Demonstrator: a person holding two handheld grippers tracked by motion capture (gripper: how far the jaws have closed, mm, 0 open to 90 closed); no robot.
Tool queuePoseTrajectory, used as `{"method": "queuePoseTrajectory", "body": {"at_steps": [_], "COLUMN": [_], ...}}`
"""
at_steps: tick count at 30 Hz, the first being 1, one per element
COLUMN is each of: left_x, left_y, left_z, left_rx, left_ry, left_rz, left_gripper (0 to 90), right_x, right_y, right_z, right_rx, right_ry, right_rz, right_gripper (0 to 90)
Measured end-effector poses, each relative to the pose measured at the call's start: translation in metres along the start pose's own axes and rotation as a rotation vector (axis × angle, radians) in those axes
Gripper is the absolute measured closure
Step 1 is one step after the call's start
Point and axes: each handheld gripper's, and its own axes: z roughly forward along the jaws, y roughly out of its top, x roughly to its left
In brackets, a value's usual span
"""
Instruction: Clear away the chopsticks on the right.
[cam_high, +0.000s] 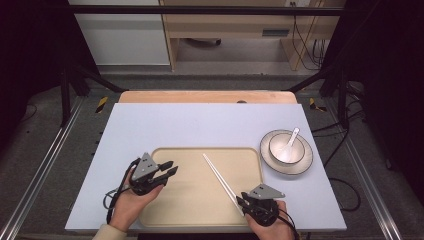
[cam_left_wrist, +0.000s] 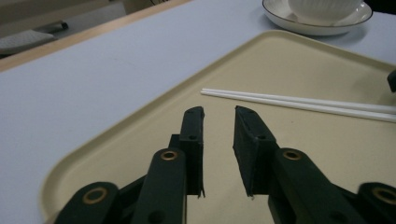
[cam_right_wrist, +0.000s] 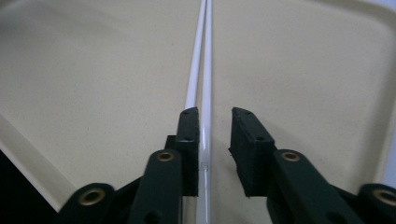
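Big table (cam_high: 150, 125) covered with pale sheet. Tan tray (cam_high: 200, 210) set at near middle. Plate (cam_high: 302, 165) with bowl (cam_high: 286, 148) and spoon (cam_high: 292, 137) placed at right, just beside tray. White chopsticks (cam_high: 220, 176) laid on tray, right half, near ends between jaws of right gripper (cam_high: 250, 202). Jaws parted, not yet closed on sticks. Left gripper (cam_high: 167, 169) held over left of tray, jaws parted, nothing held. Step judged: grab of chopsticks about to be made. Next needed: jaws squeezed, both sticks caught together. No writing seen.

Lab recording station. A table (cam_high: 150, 120) stands inside a black metal frame (cam_high: 210, 10). Loose cables (cam_high: 305, 45) hang at far right.
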Motion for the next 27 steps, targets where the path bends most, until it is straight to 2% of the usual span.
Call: {"method": "queuePoseTrajectory", "body": {"at_steps": [2, 3, 4, 5, 6, 7, 9, 12, 13, 14, 15, 19, 21, 22, 27], "left_x": [-0.003, -0.007, -0.007, -0.011, -0.012, -0.012, -0.016, -0.021, -0.022, -0.023, -0.024, -0.025, -0.024, -0.022, -0.021], "left_y": [0.001, 0.001, 0.001, 0.002, 0.002, 0.002, 0.004, 0.01, 0.012, 0.013, 0.016, 0.017, 0.016, 0.015, 0.015], "left_z": [0.009, 0.017, 0.017, 0.025, 0.029, 0.029, 0.037, 0.049, 0.052, 0.054, 0.058, 0.063, 0.065, 0.068, 0.074], "left_rx": [0.03, 0.057, 0.057, 0.086, 0.098, 0.098, 0.126, 0.154, 0.161, 0.166, 0.176, 0.198, 0.214, 0.231, 0.248], "left_ry": [-0.012, -0.027, -0.027, -0.047, -0.057, -0.057, -0.068, -0.082, -0.083, -0.082, -0.08, -0.084, -0.081, -0.076, -0.078], "left_rz": [0.01, 0.017, 0.017, 0.014, 0.012, 0.012, 0.02, 0.029, 0.031, 0.033, 0.044, 0.044, 0.042, 0.038, 0.023], "left_gripper": [77.9, 82.2, 84.3, 86.4, 88.0, 89.2, 89.4, 89.6, 89.6, 89.6, 89.6, 89.6, 89.6, 89.7, 89.7], "right_x": [-0.003, -0.006, -0.006, -0.011, -0.013, -0.013, -0.019, -0.026, -0.029, -0.033, -0.036, -0.045, -0.047, -0.05, -0.053], "right_y": [0.001, 0.003, 0.003, 0.004, 0.005, 0.005, 0.006, 0.007, 0.007, 0.005, 0.004, 0.002, 0.002, 0.001, 0.001], "right_z": [-0.005, -0.012, -0.012, -0.018, -0.02, -0.02, -0.025, -0.03, -0.032, -0.037, -0.039, -0.045, -0.046, -0.046, -0.046], "right_rx": [-0.039, -0.091, -0.091, -0.141, -0.169, -0.169, -0.217, -0.251, -0.256, -0.295, -0.311, -0.343, -0.347, -0.346, -0.35], "right_ry": [-0.003, -0.028, -0.028, -0.055, -0.073, -0.073, -0.097, -0.126, -0.132, -0.144, -0.15, -0.157, -0.164, -0.182, -0.195], "right_rz": [-0.002, -0.009, -0.009, -0.004, -0.003, -0.003, -0.002, -0.024, -0.028, -0.038, -0.045, -0.039, -0.032, -0.022, -0.009], "right_gripper": [63.4, 55.5, 55.5, 45.5, 39.3, 39.3, 27.2, 9.1, 7.5, 6.3, 6.3, 6.5, 7.3, 8.5, 10.2]}}
